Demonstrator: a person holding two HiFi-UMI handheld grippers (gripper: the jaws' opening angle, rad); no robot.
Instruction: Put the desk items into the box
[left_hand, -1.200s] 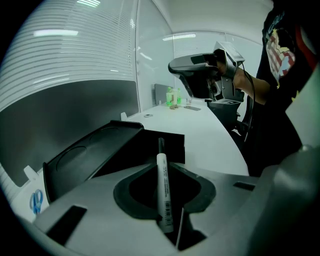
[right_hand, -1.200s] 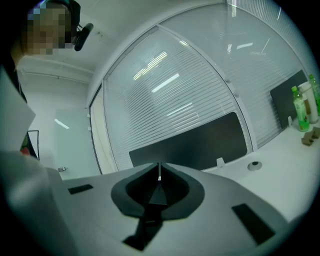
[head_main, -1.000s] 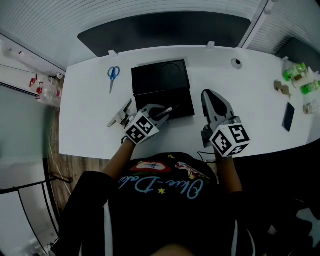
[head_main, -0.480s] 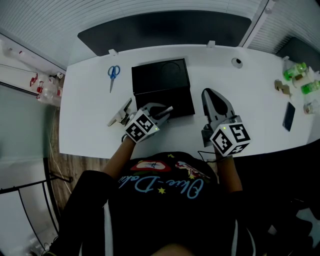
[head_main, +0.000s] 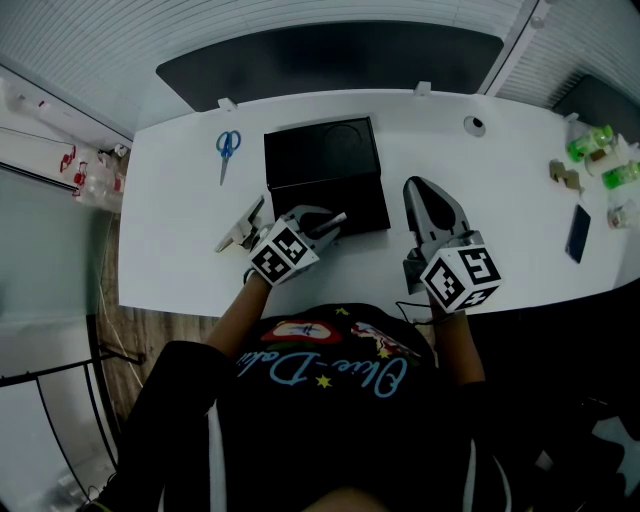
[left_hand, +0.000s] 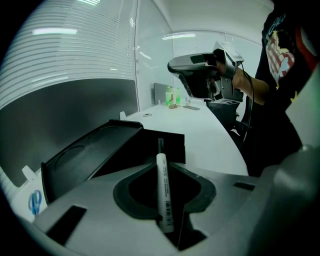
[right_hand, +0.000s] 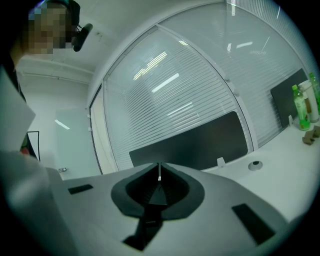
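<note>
Left gripper (head_main: 316, 229) sits low centre of the head view, right at the near edge of the black box (head_main: 345, 208), and its jaws are clamped on a white marker (head_main: 336, 219). The left gripper view backs that up. The white barrel runs straight up between the two jaws, with its dark tip aimed out over the box's dark inside. The lid (left_hand: 95, 150) is tilted up at the left of that view. So the marker is in the grip at the box edge, not lying in the box.

Over to the right gripper (head_main: 414, 187), right of centre, just beside the box's right edge and apart from it. Its jaws are pressed together, just a hairline slit in its own view, nothing between them.

Blue-handled scissors (head_main: 227, 148) lie upper left on the white desk (head_main: 170, 240), well apart from the box. A pale grey thing (head_main: 240, 229) lies just left of the left gripper, possibly a stapler, hard to tell here. Far right, a dark phone (head_main: 577, 233) and green bottles (head_main: 588, 145).
</note>
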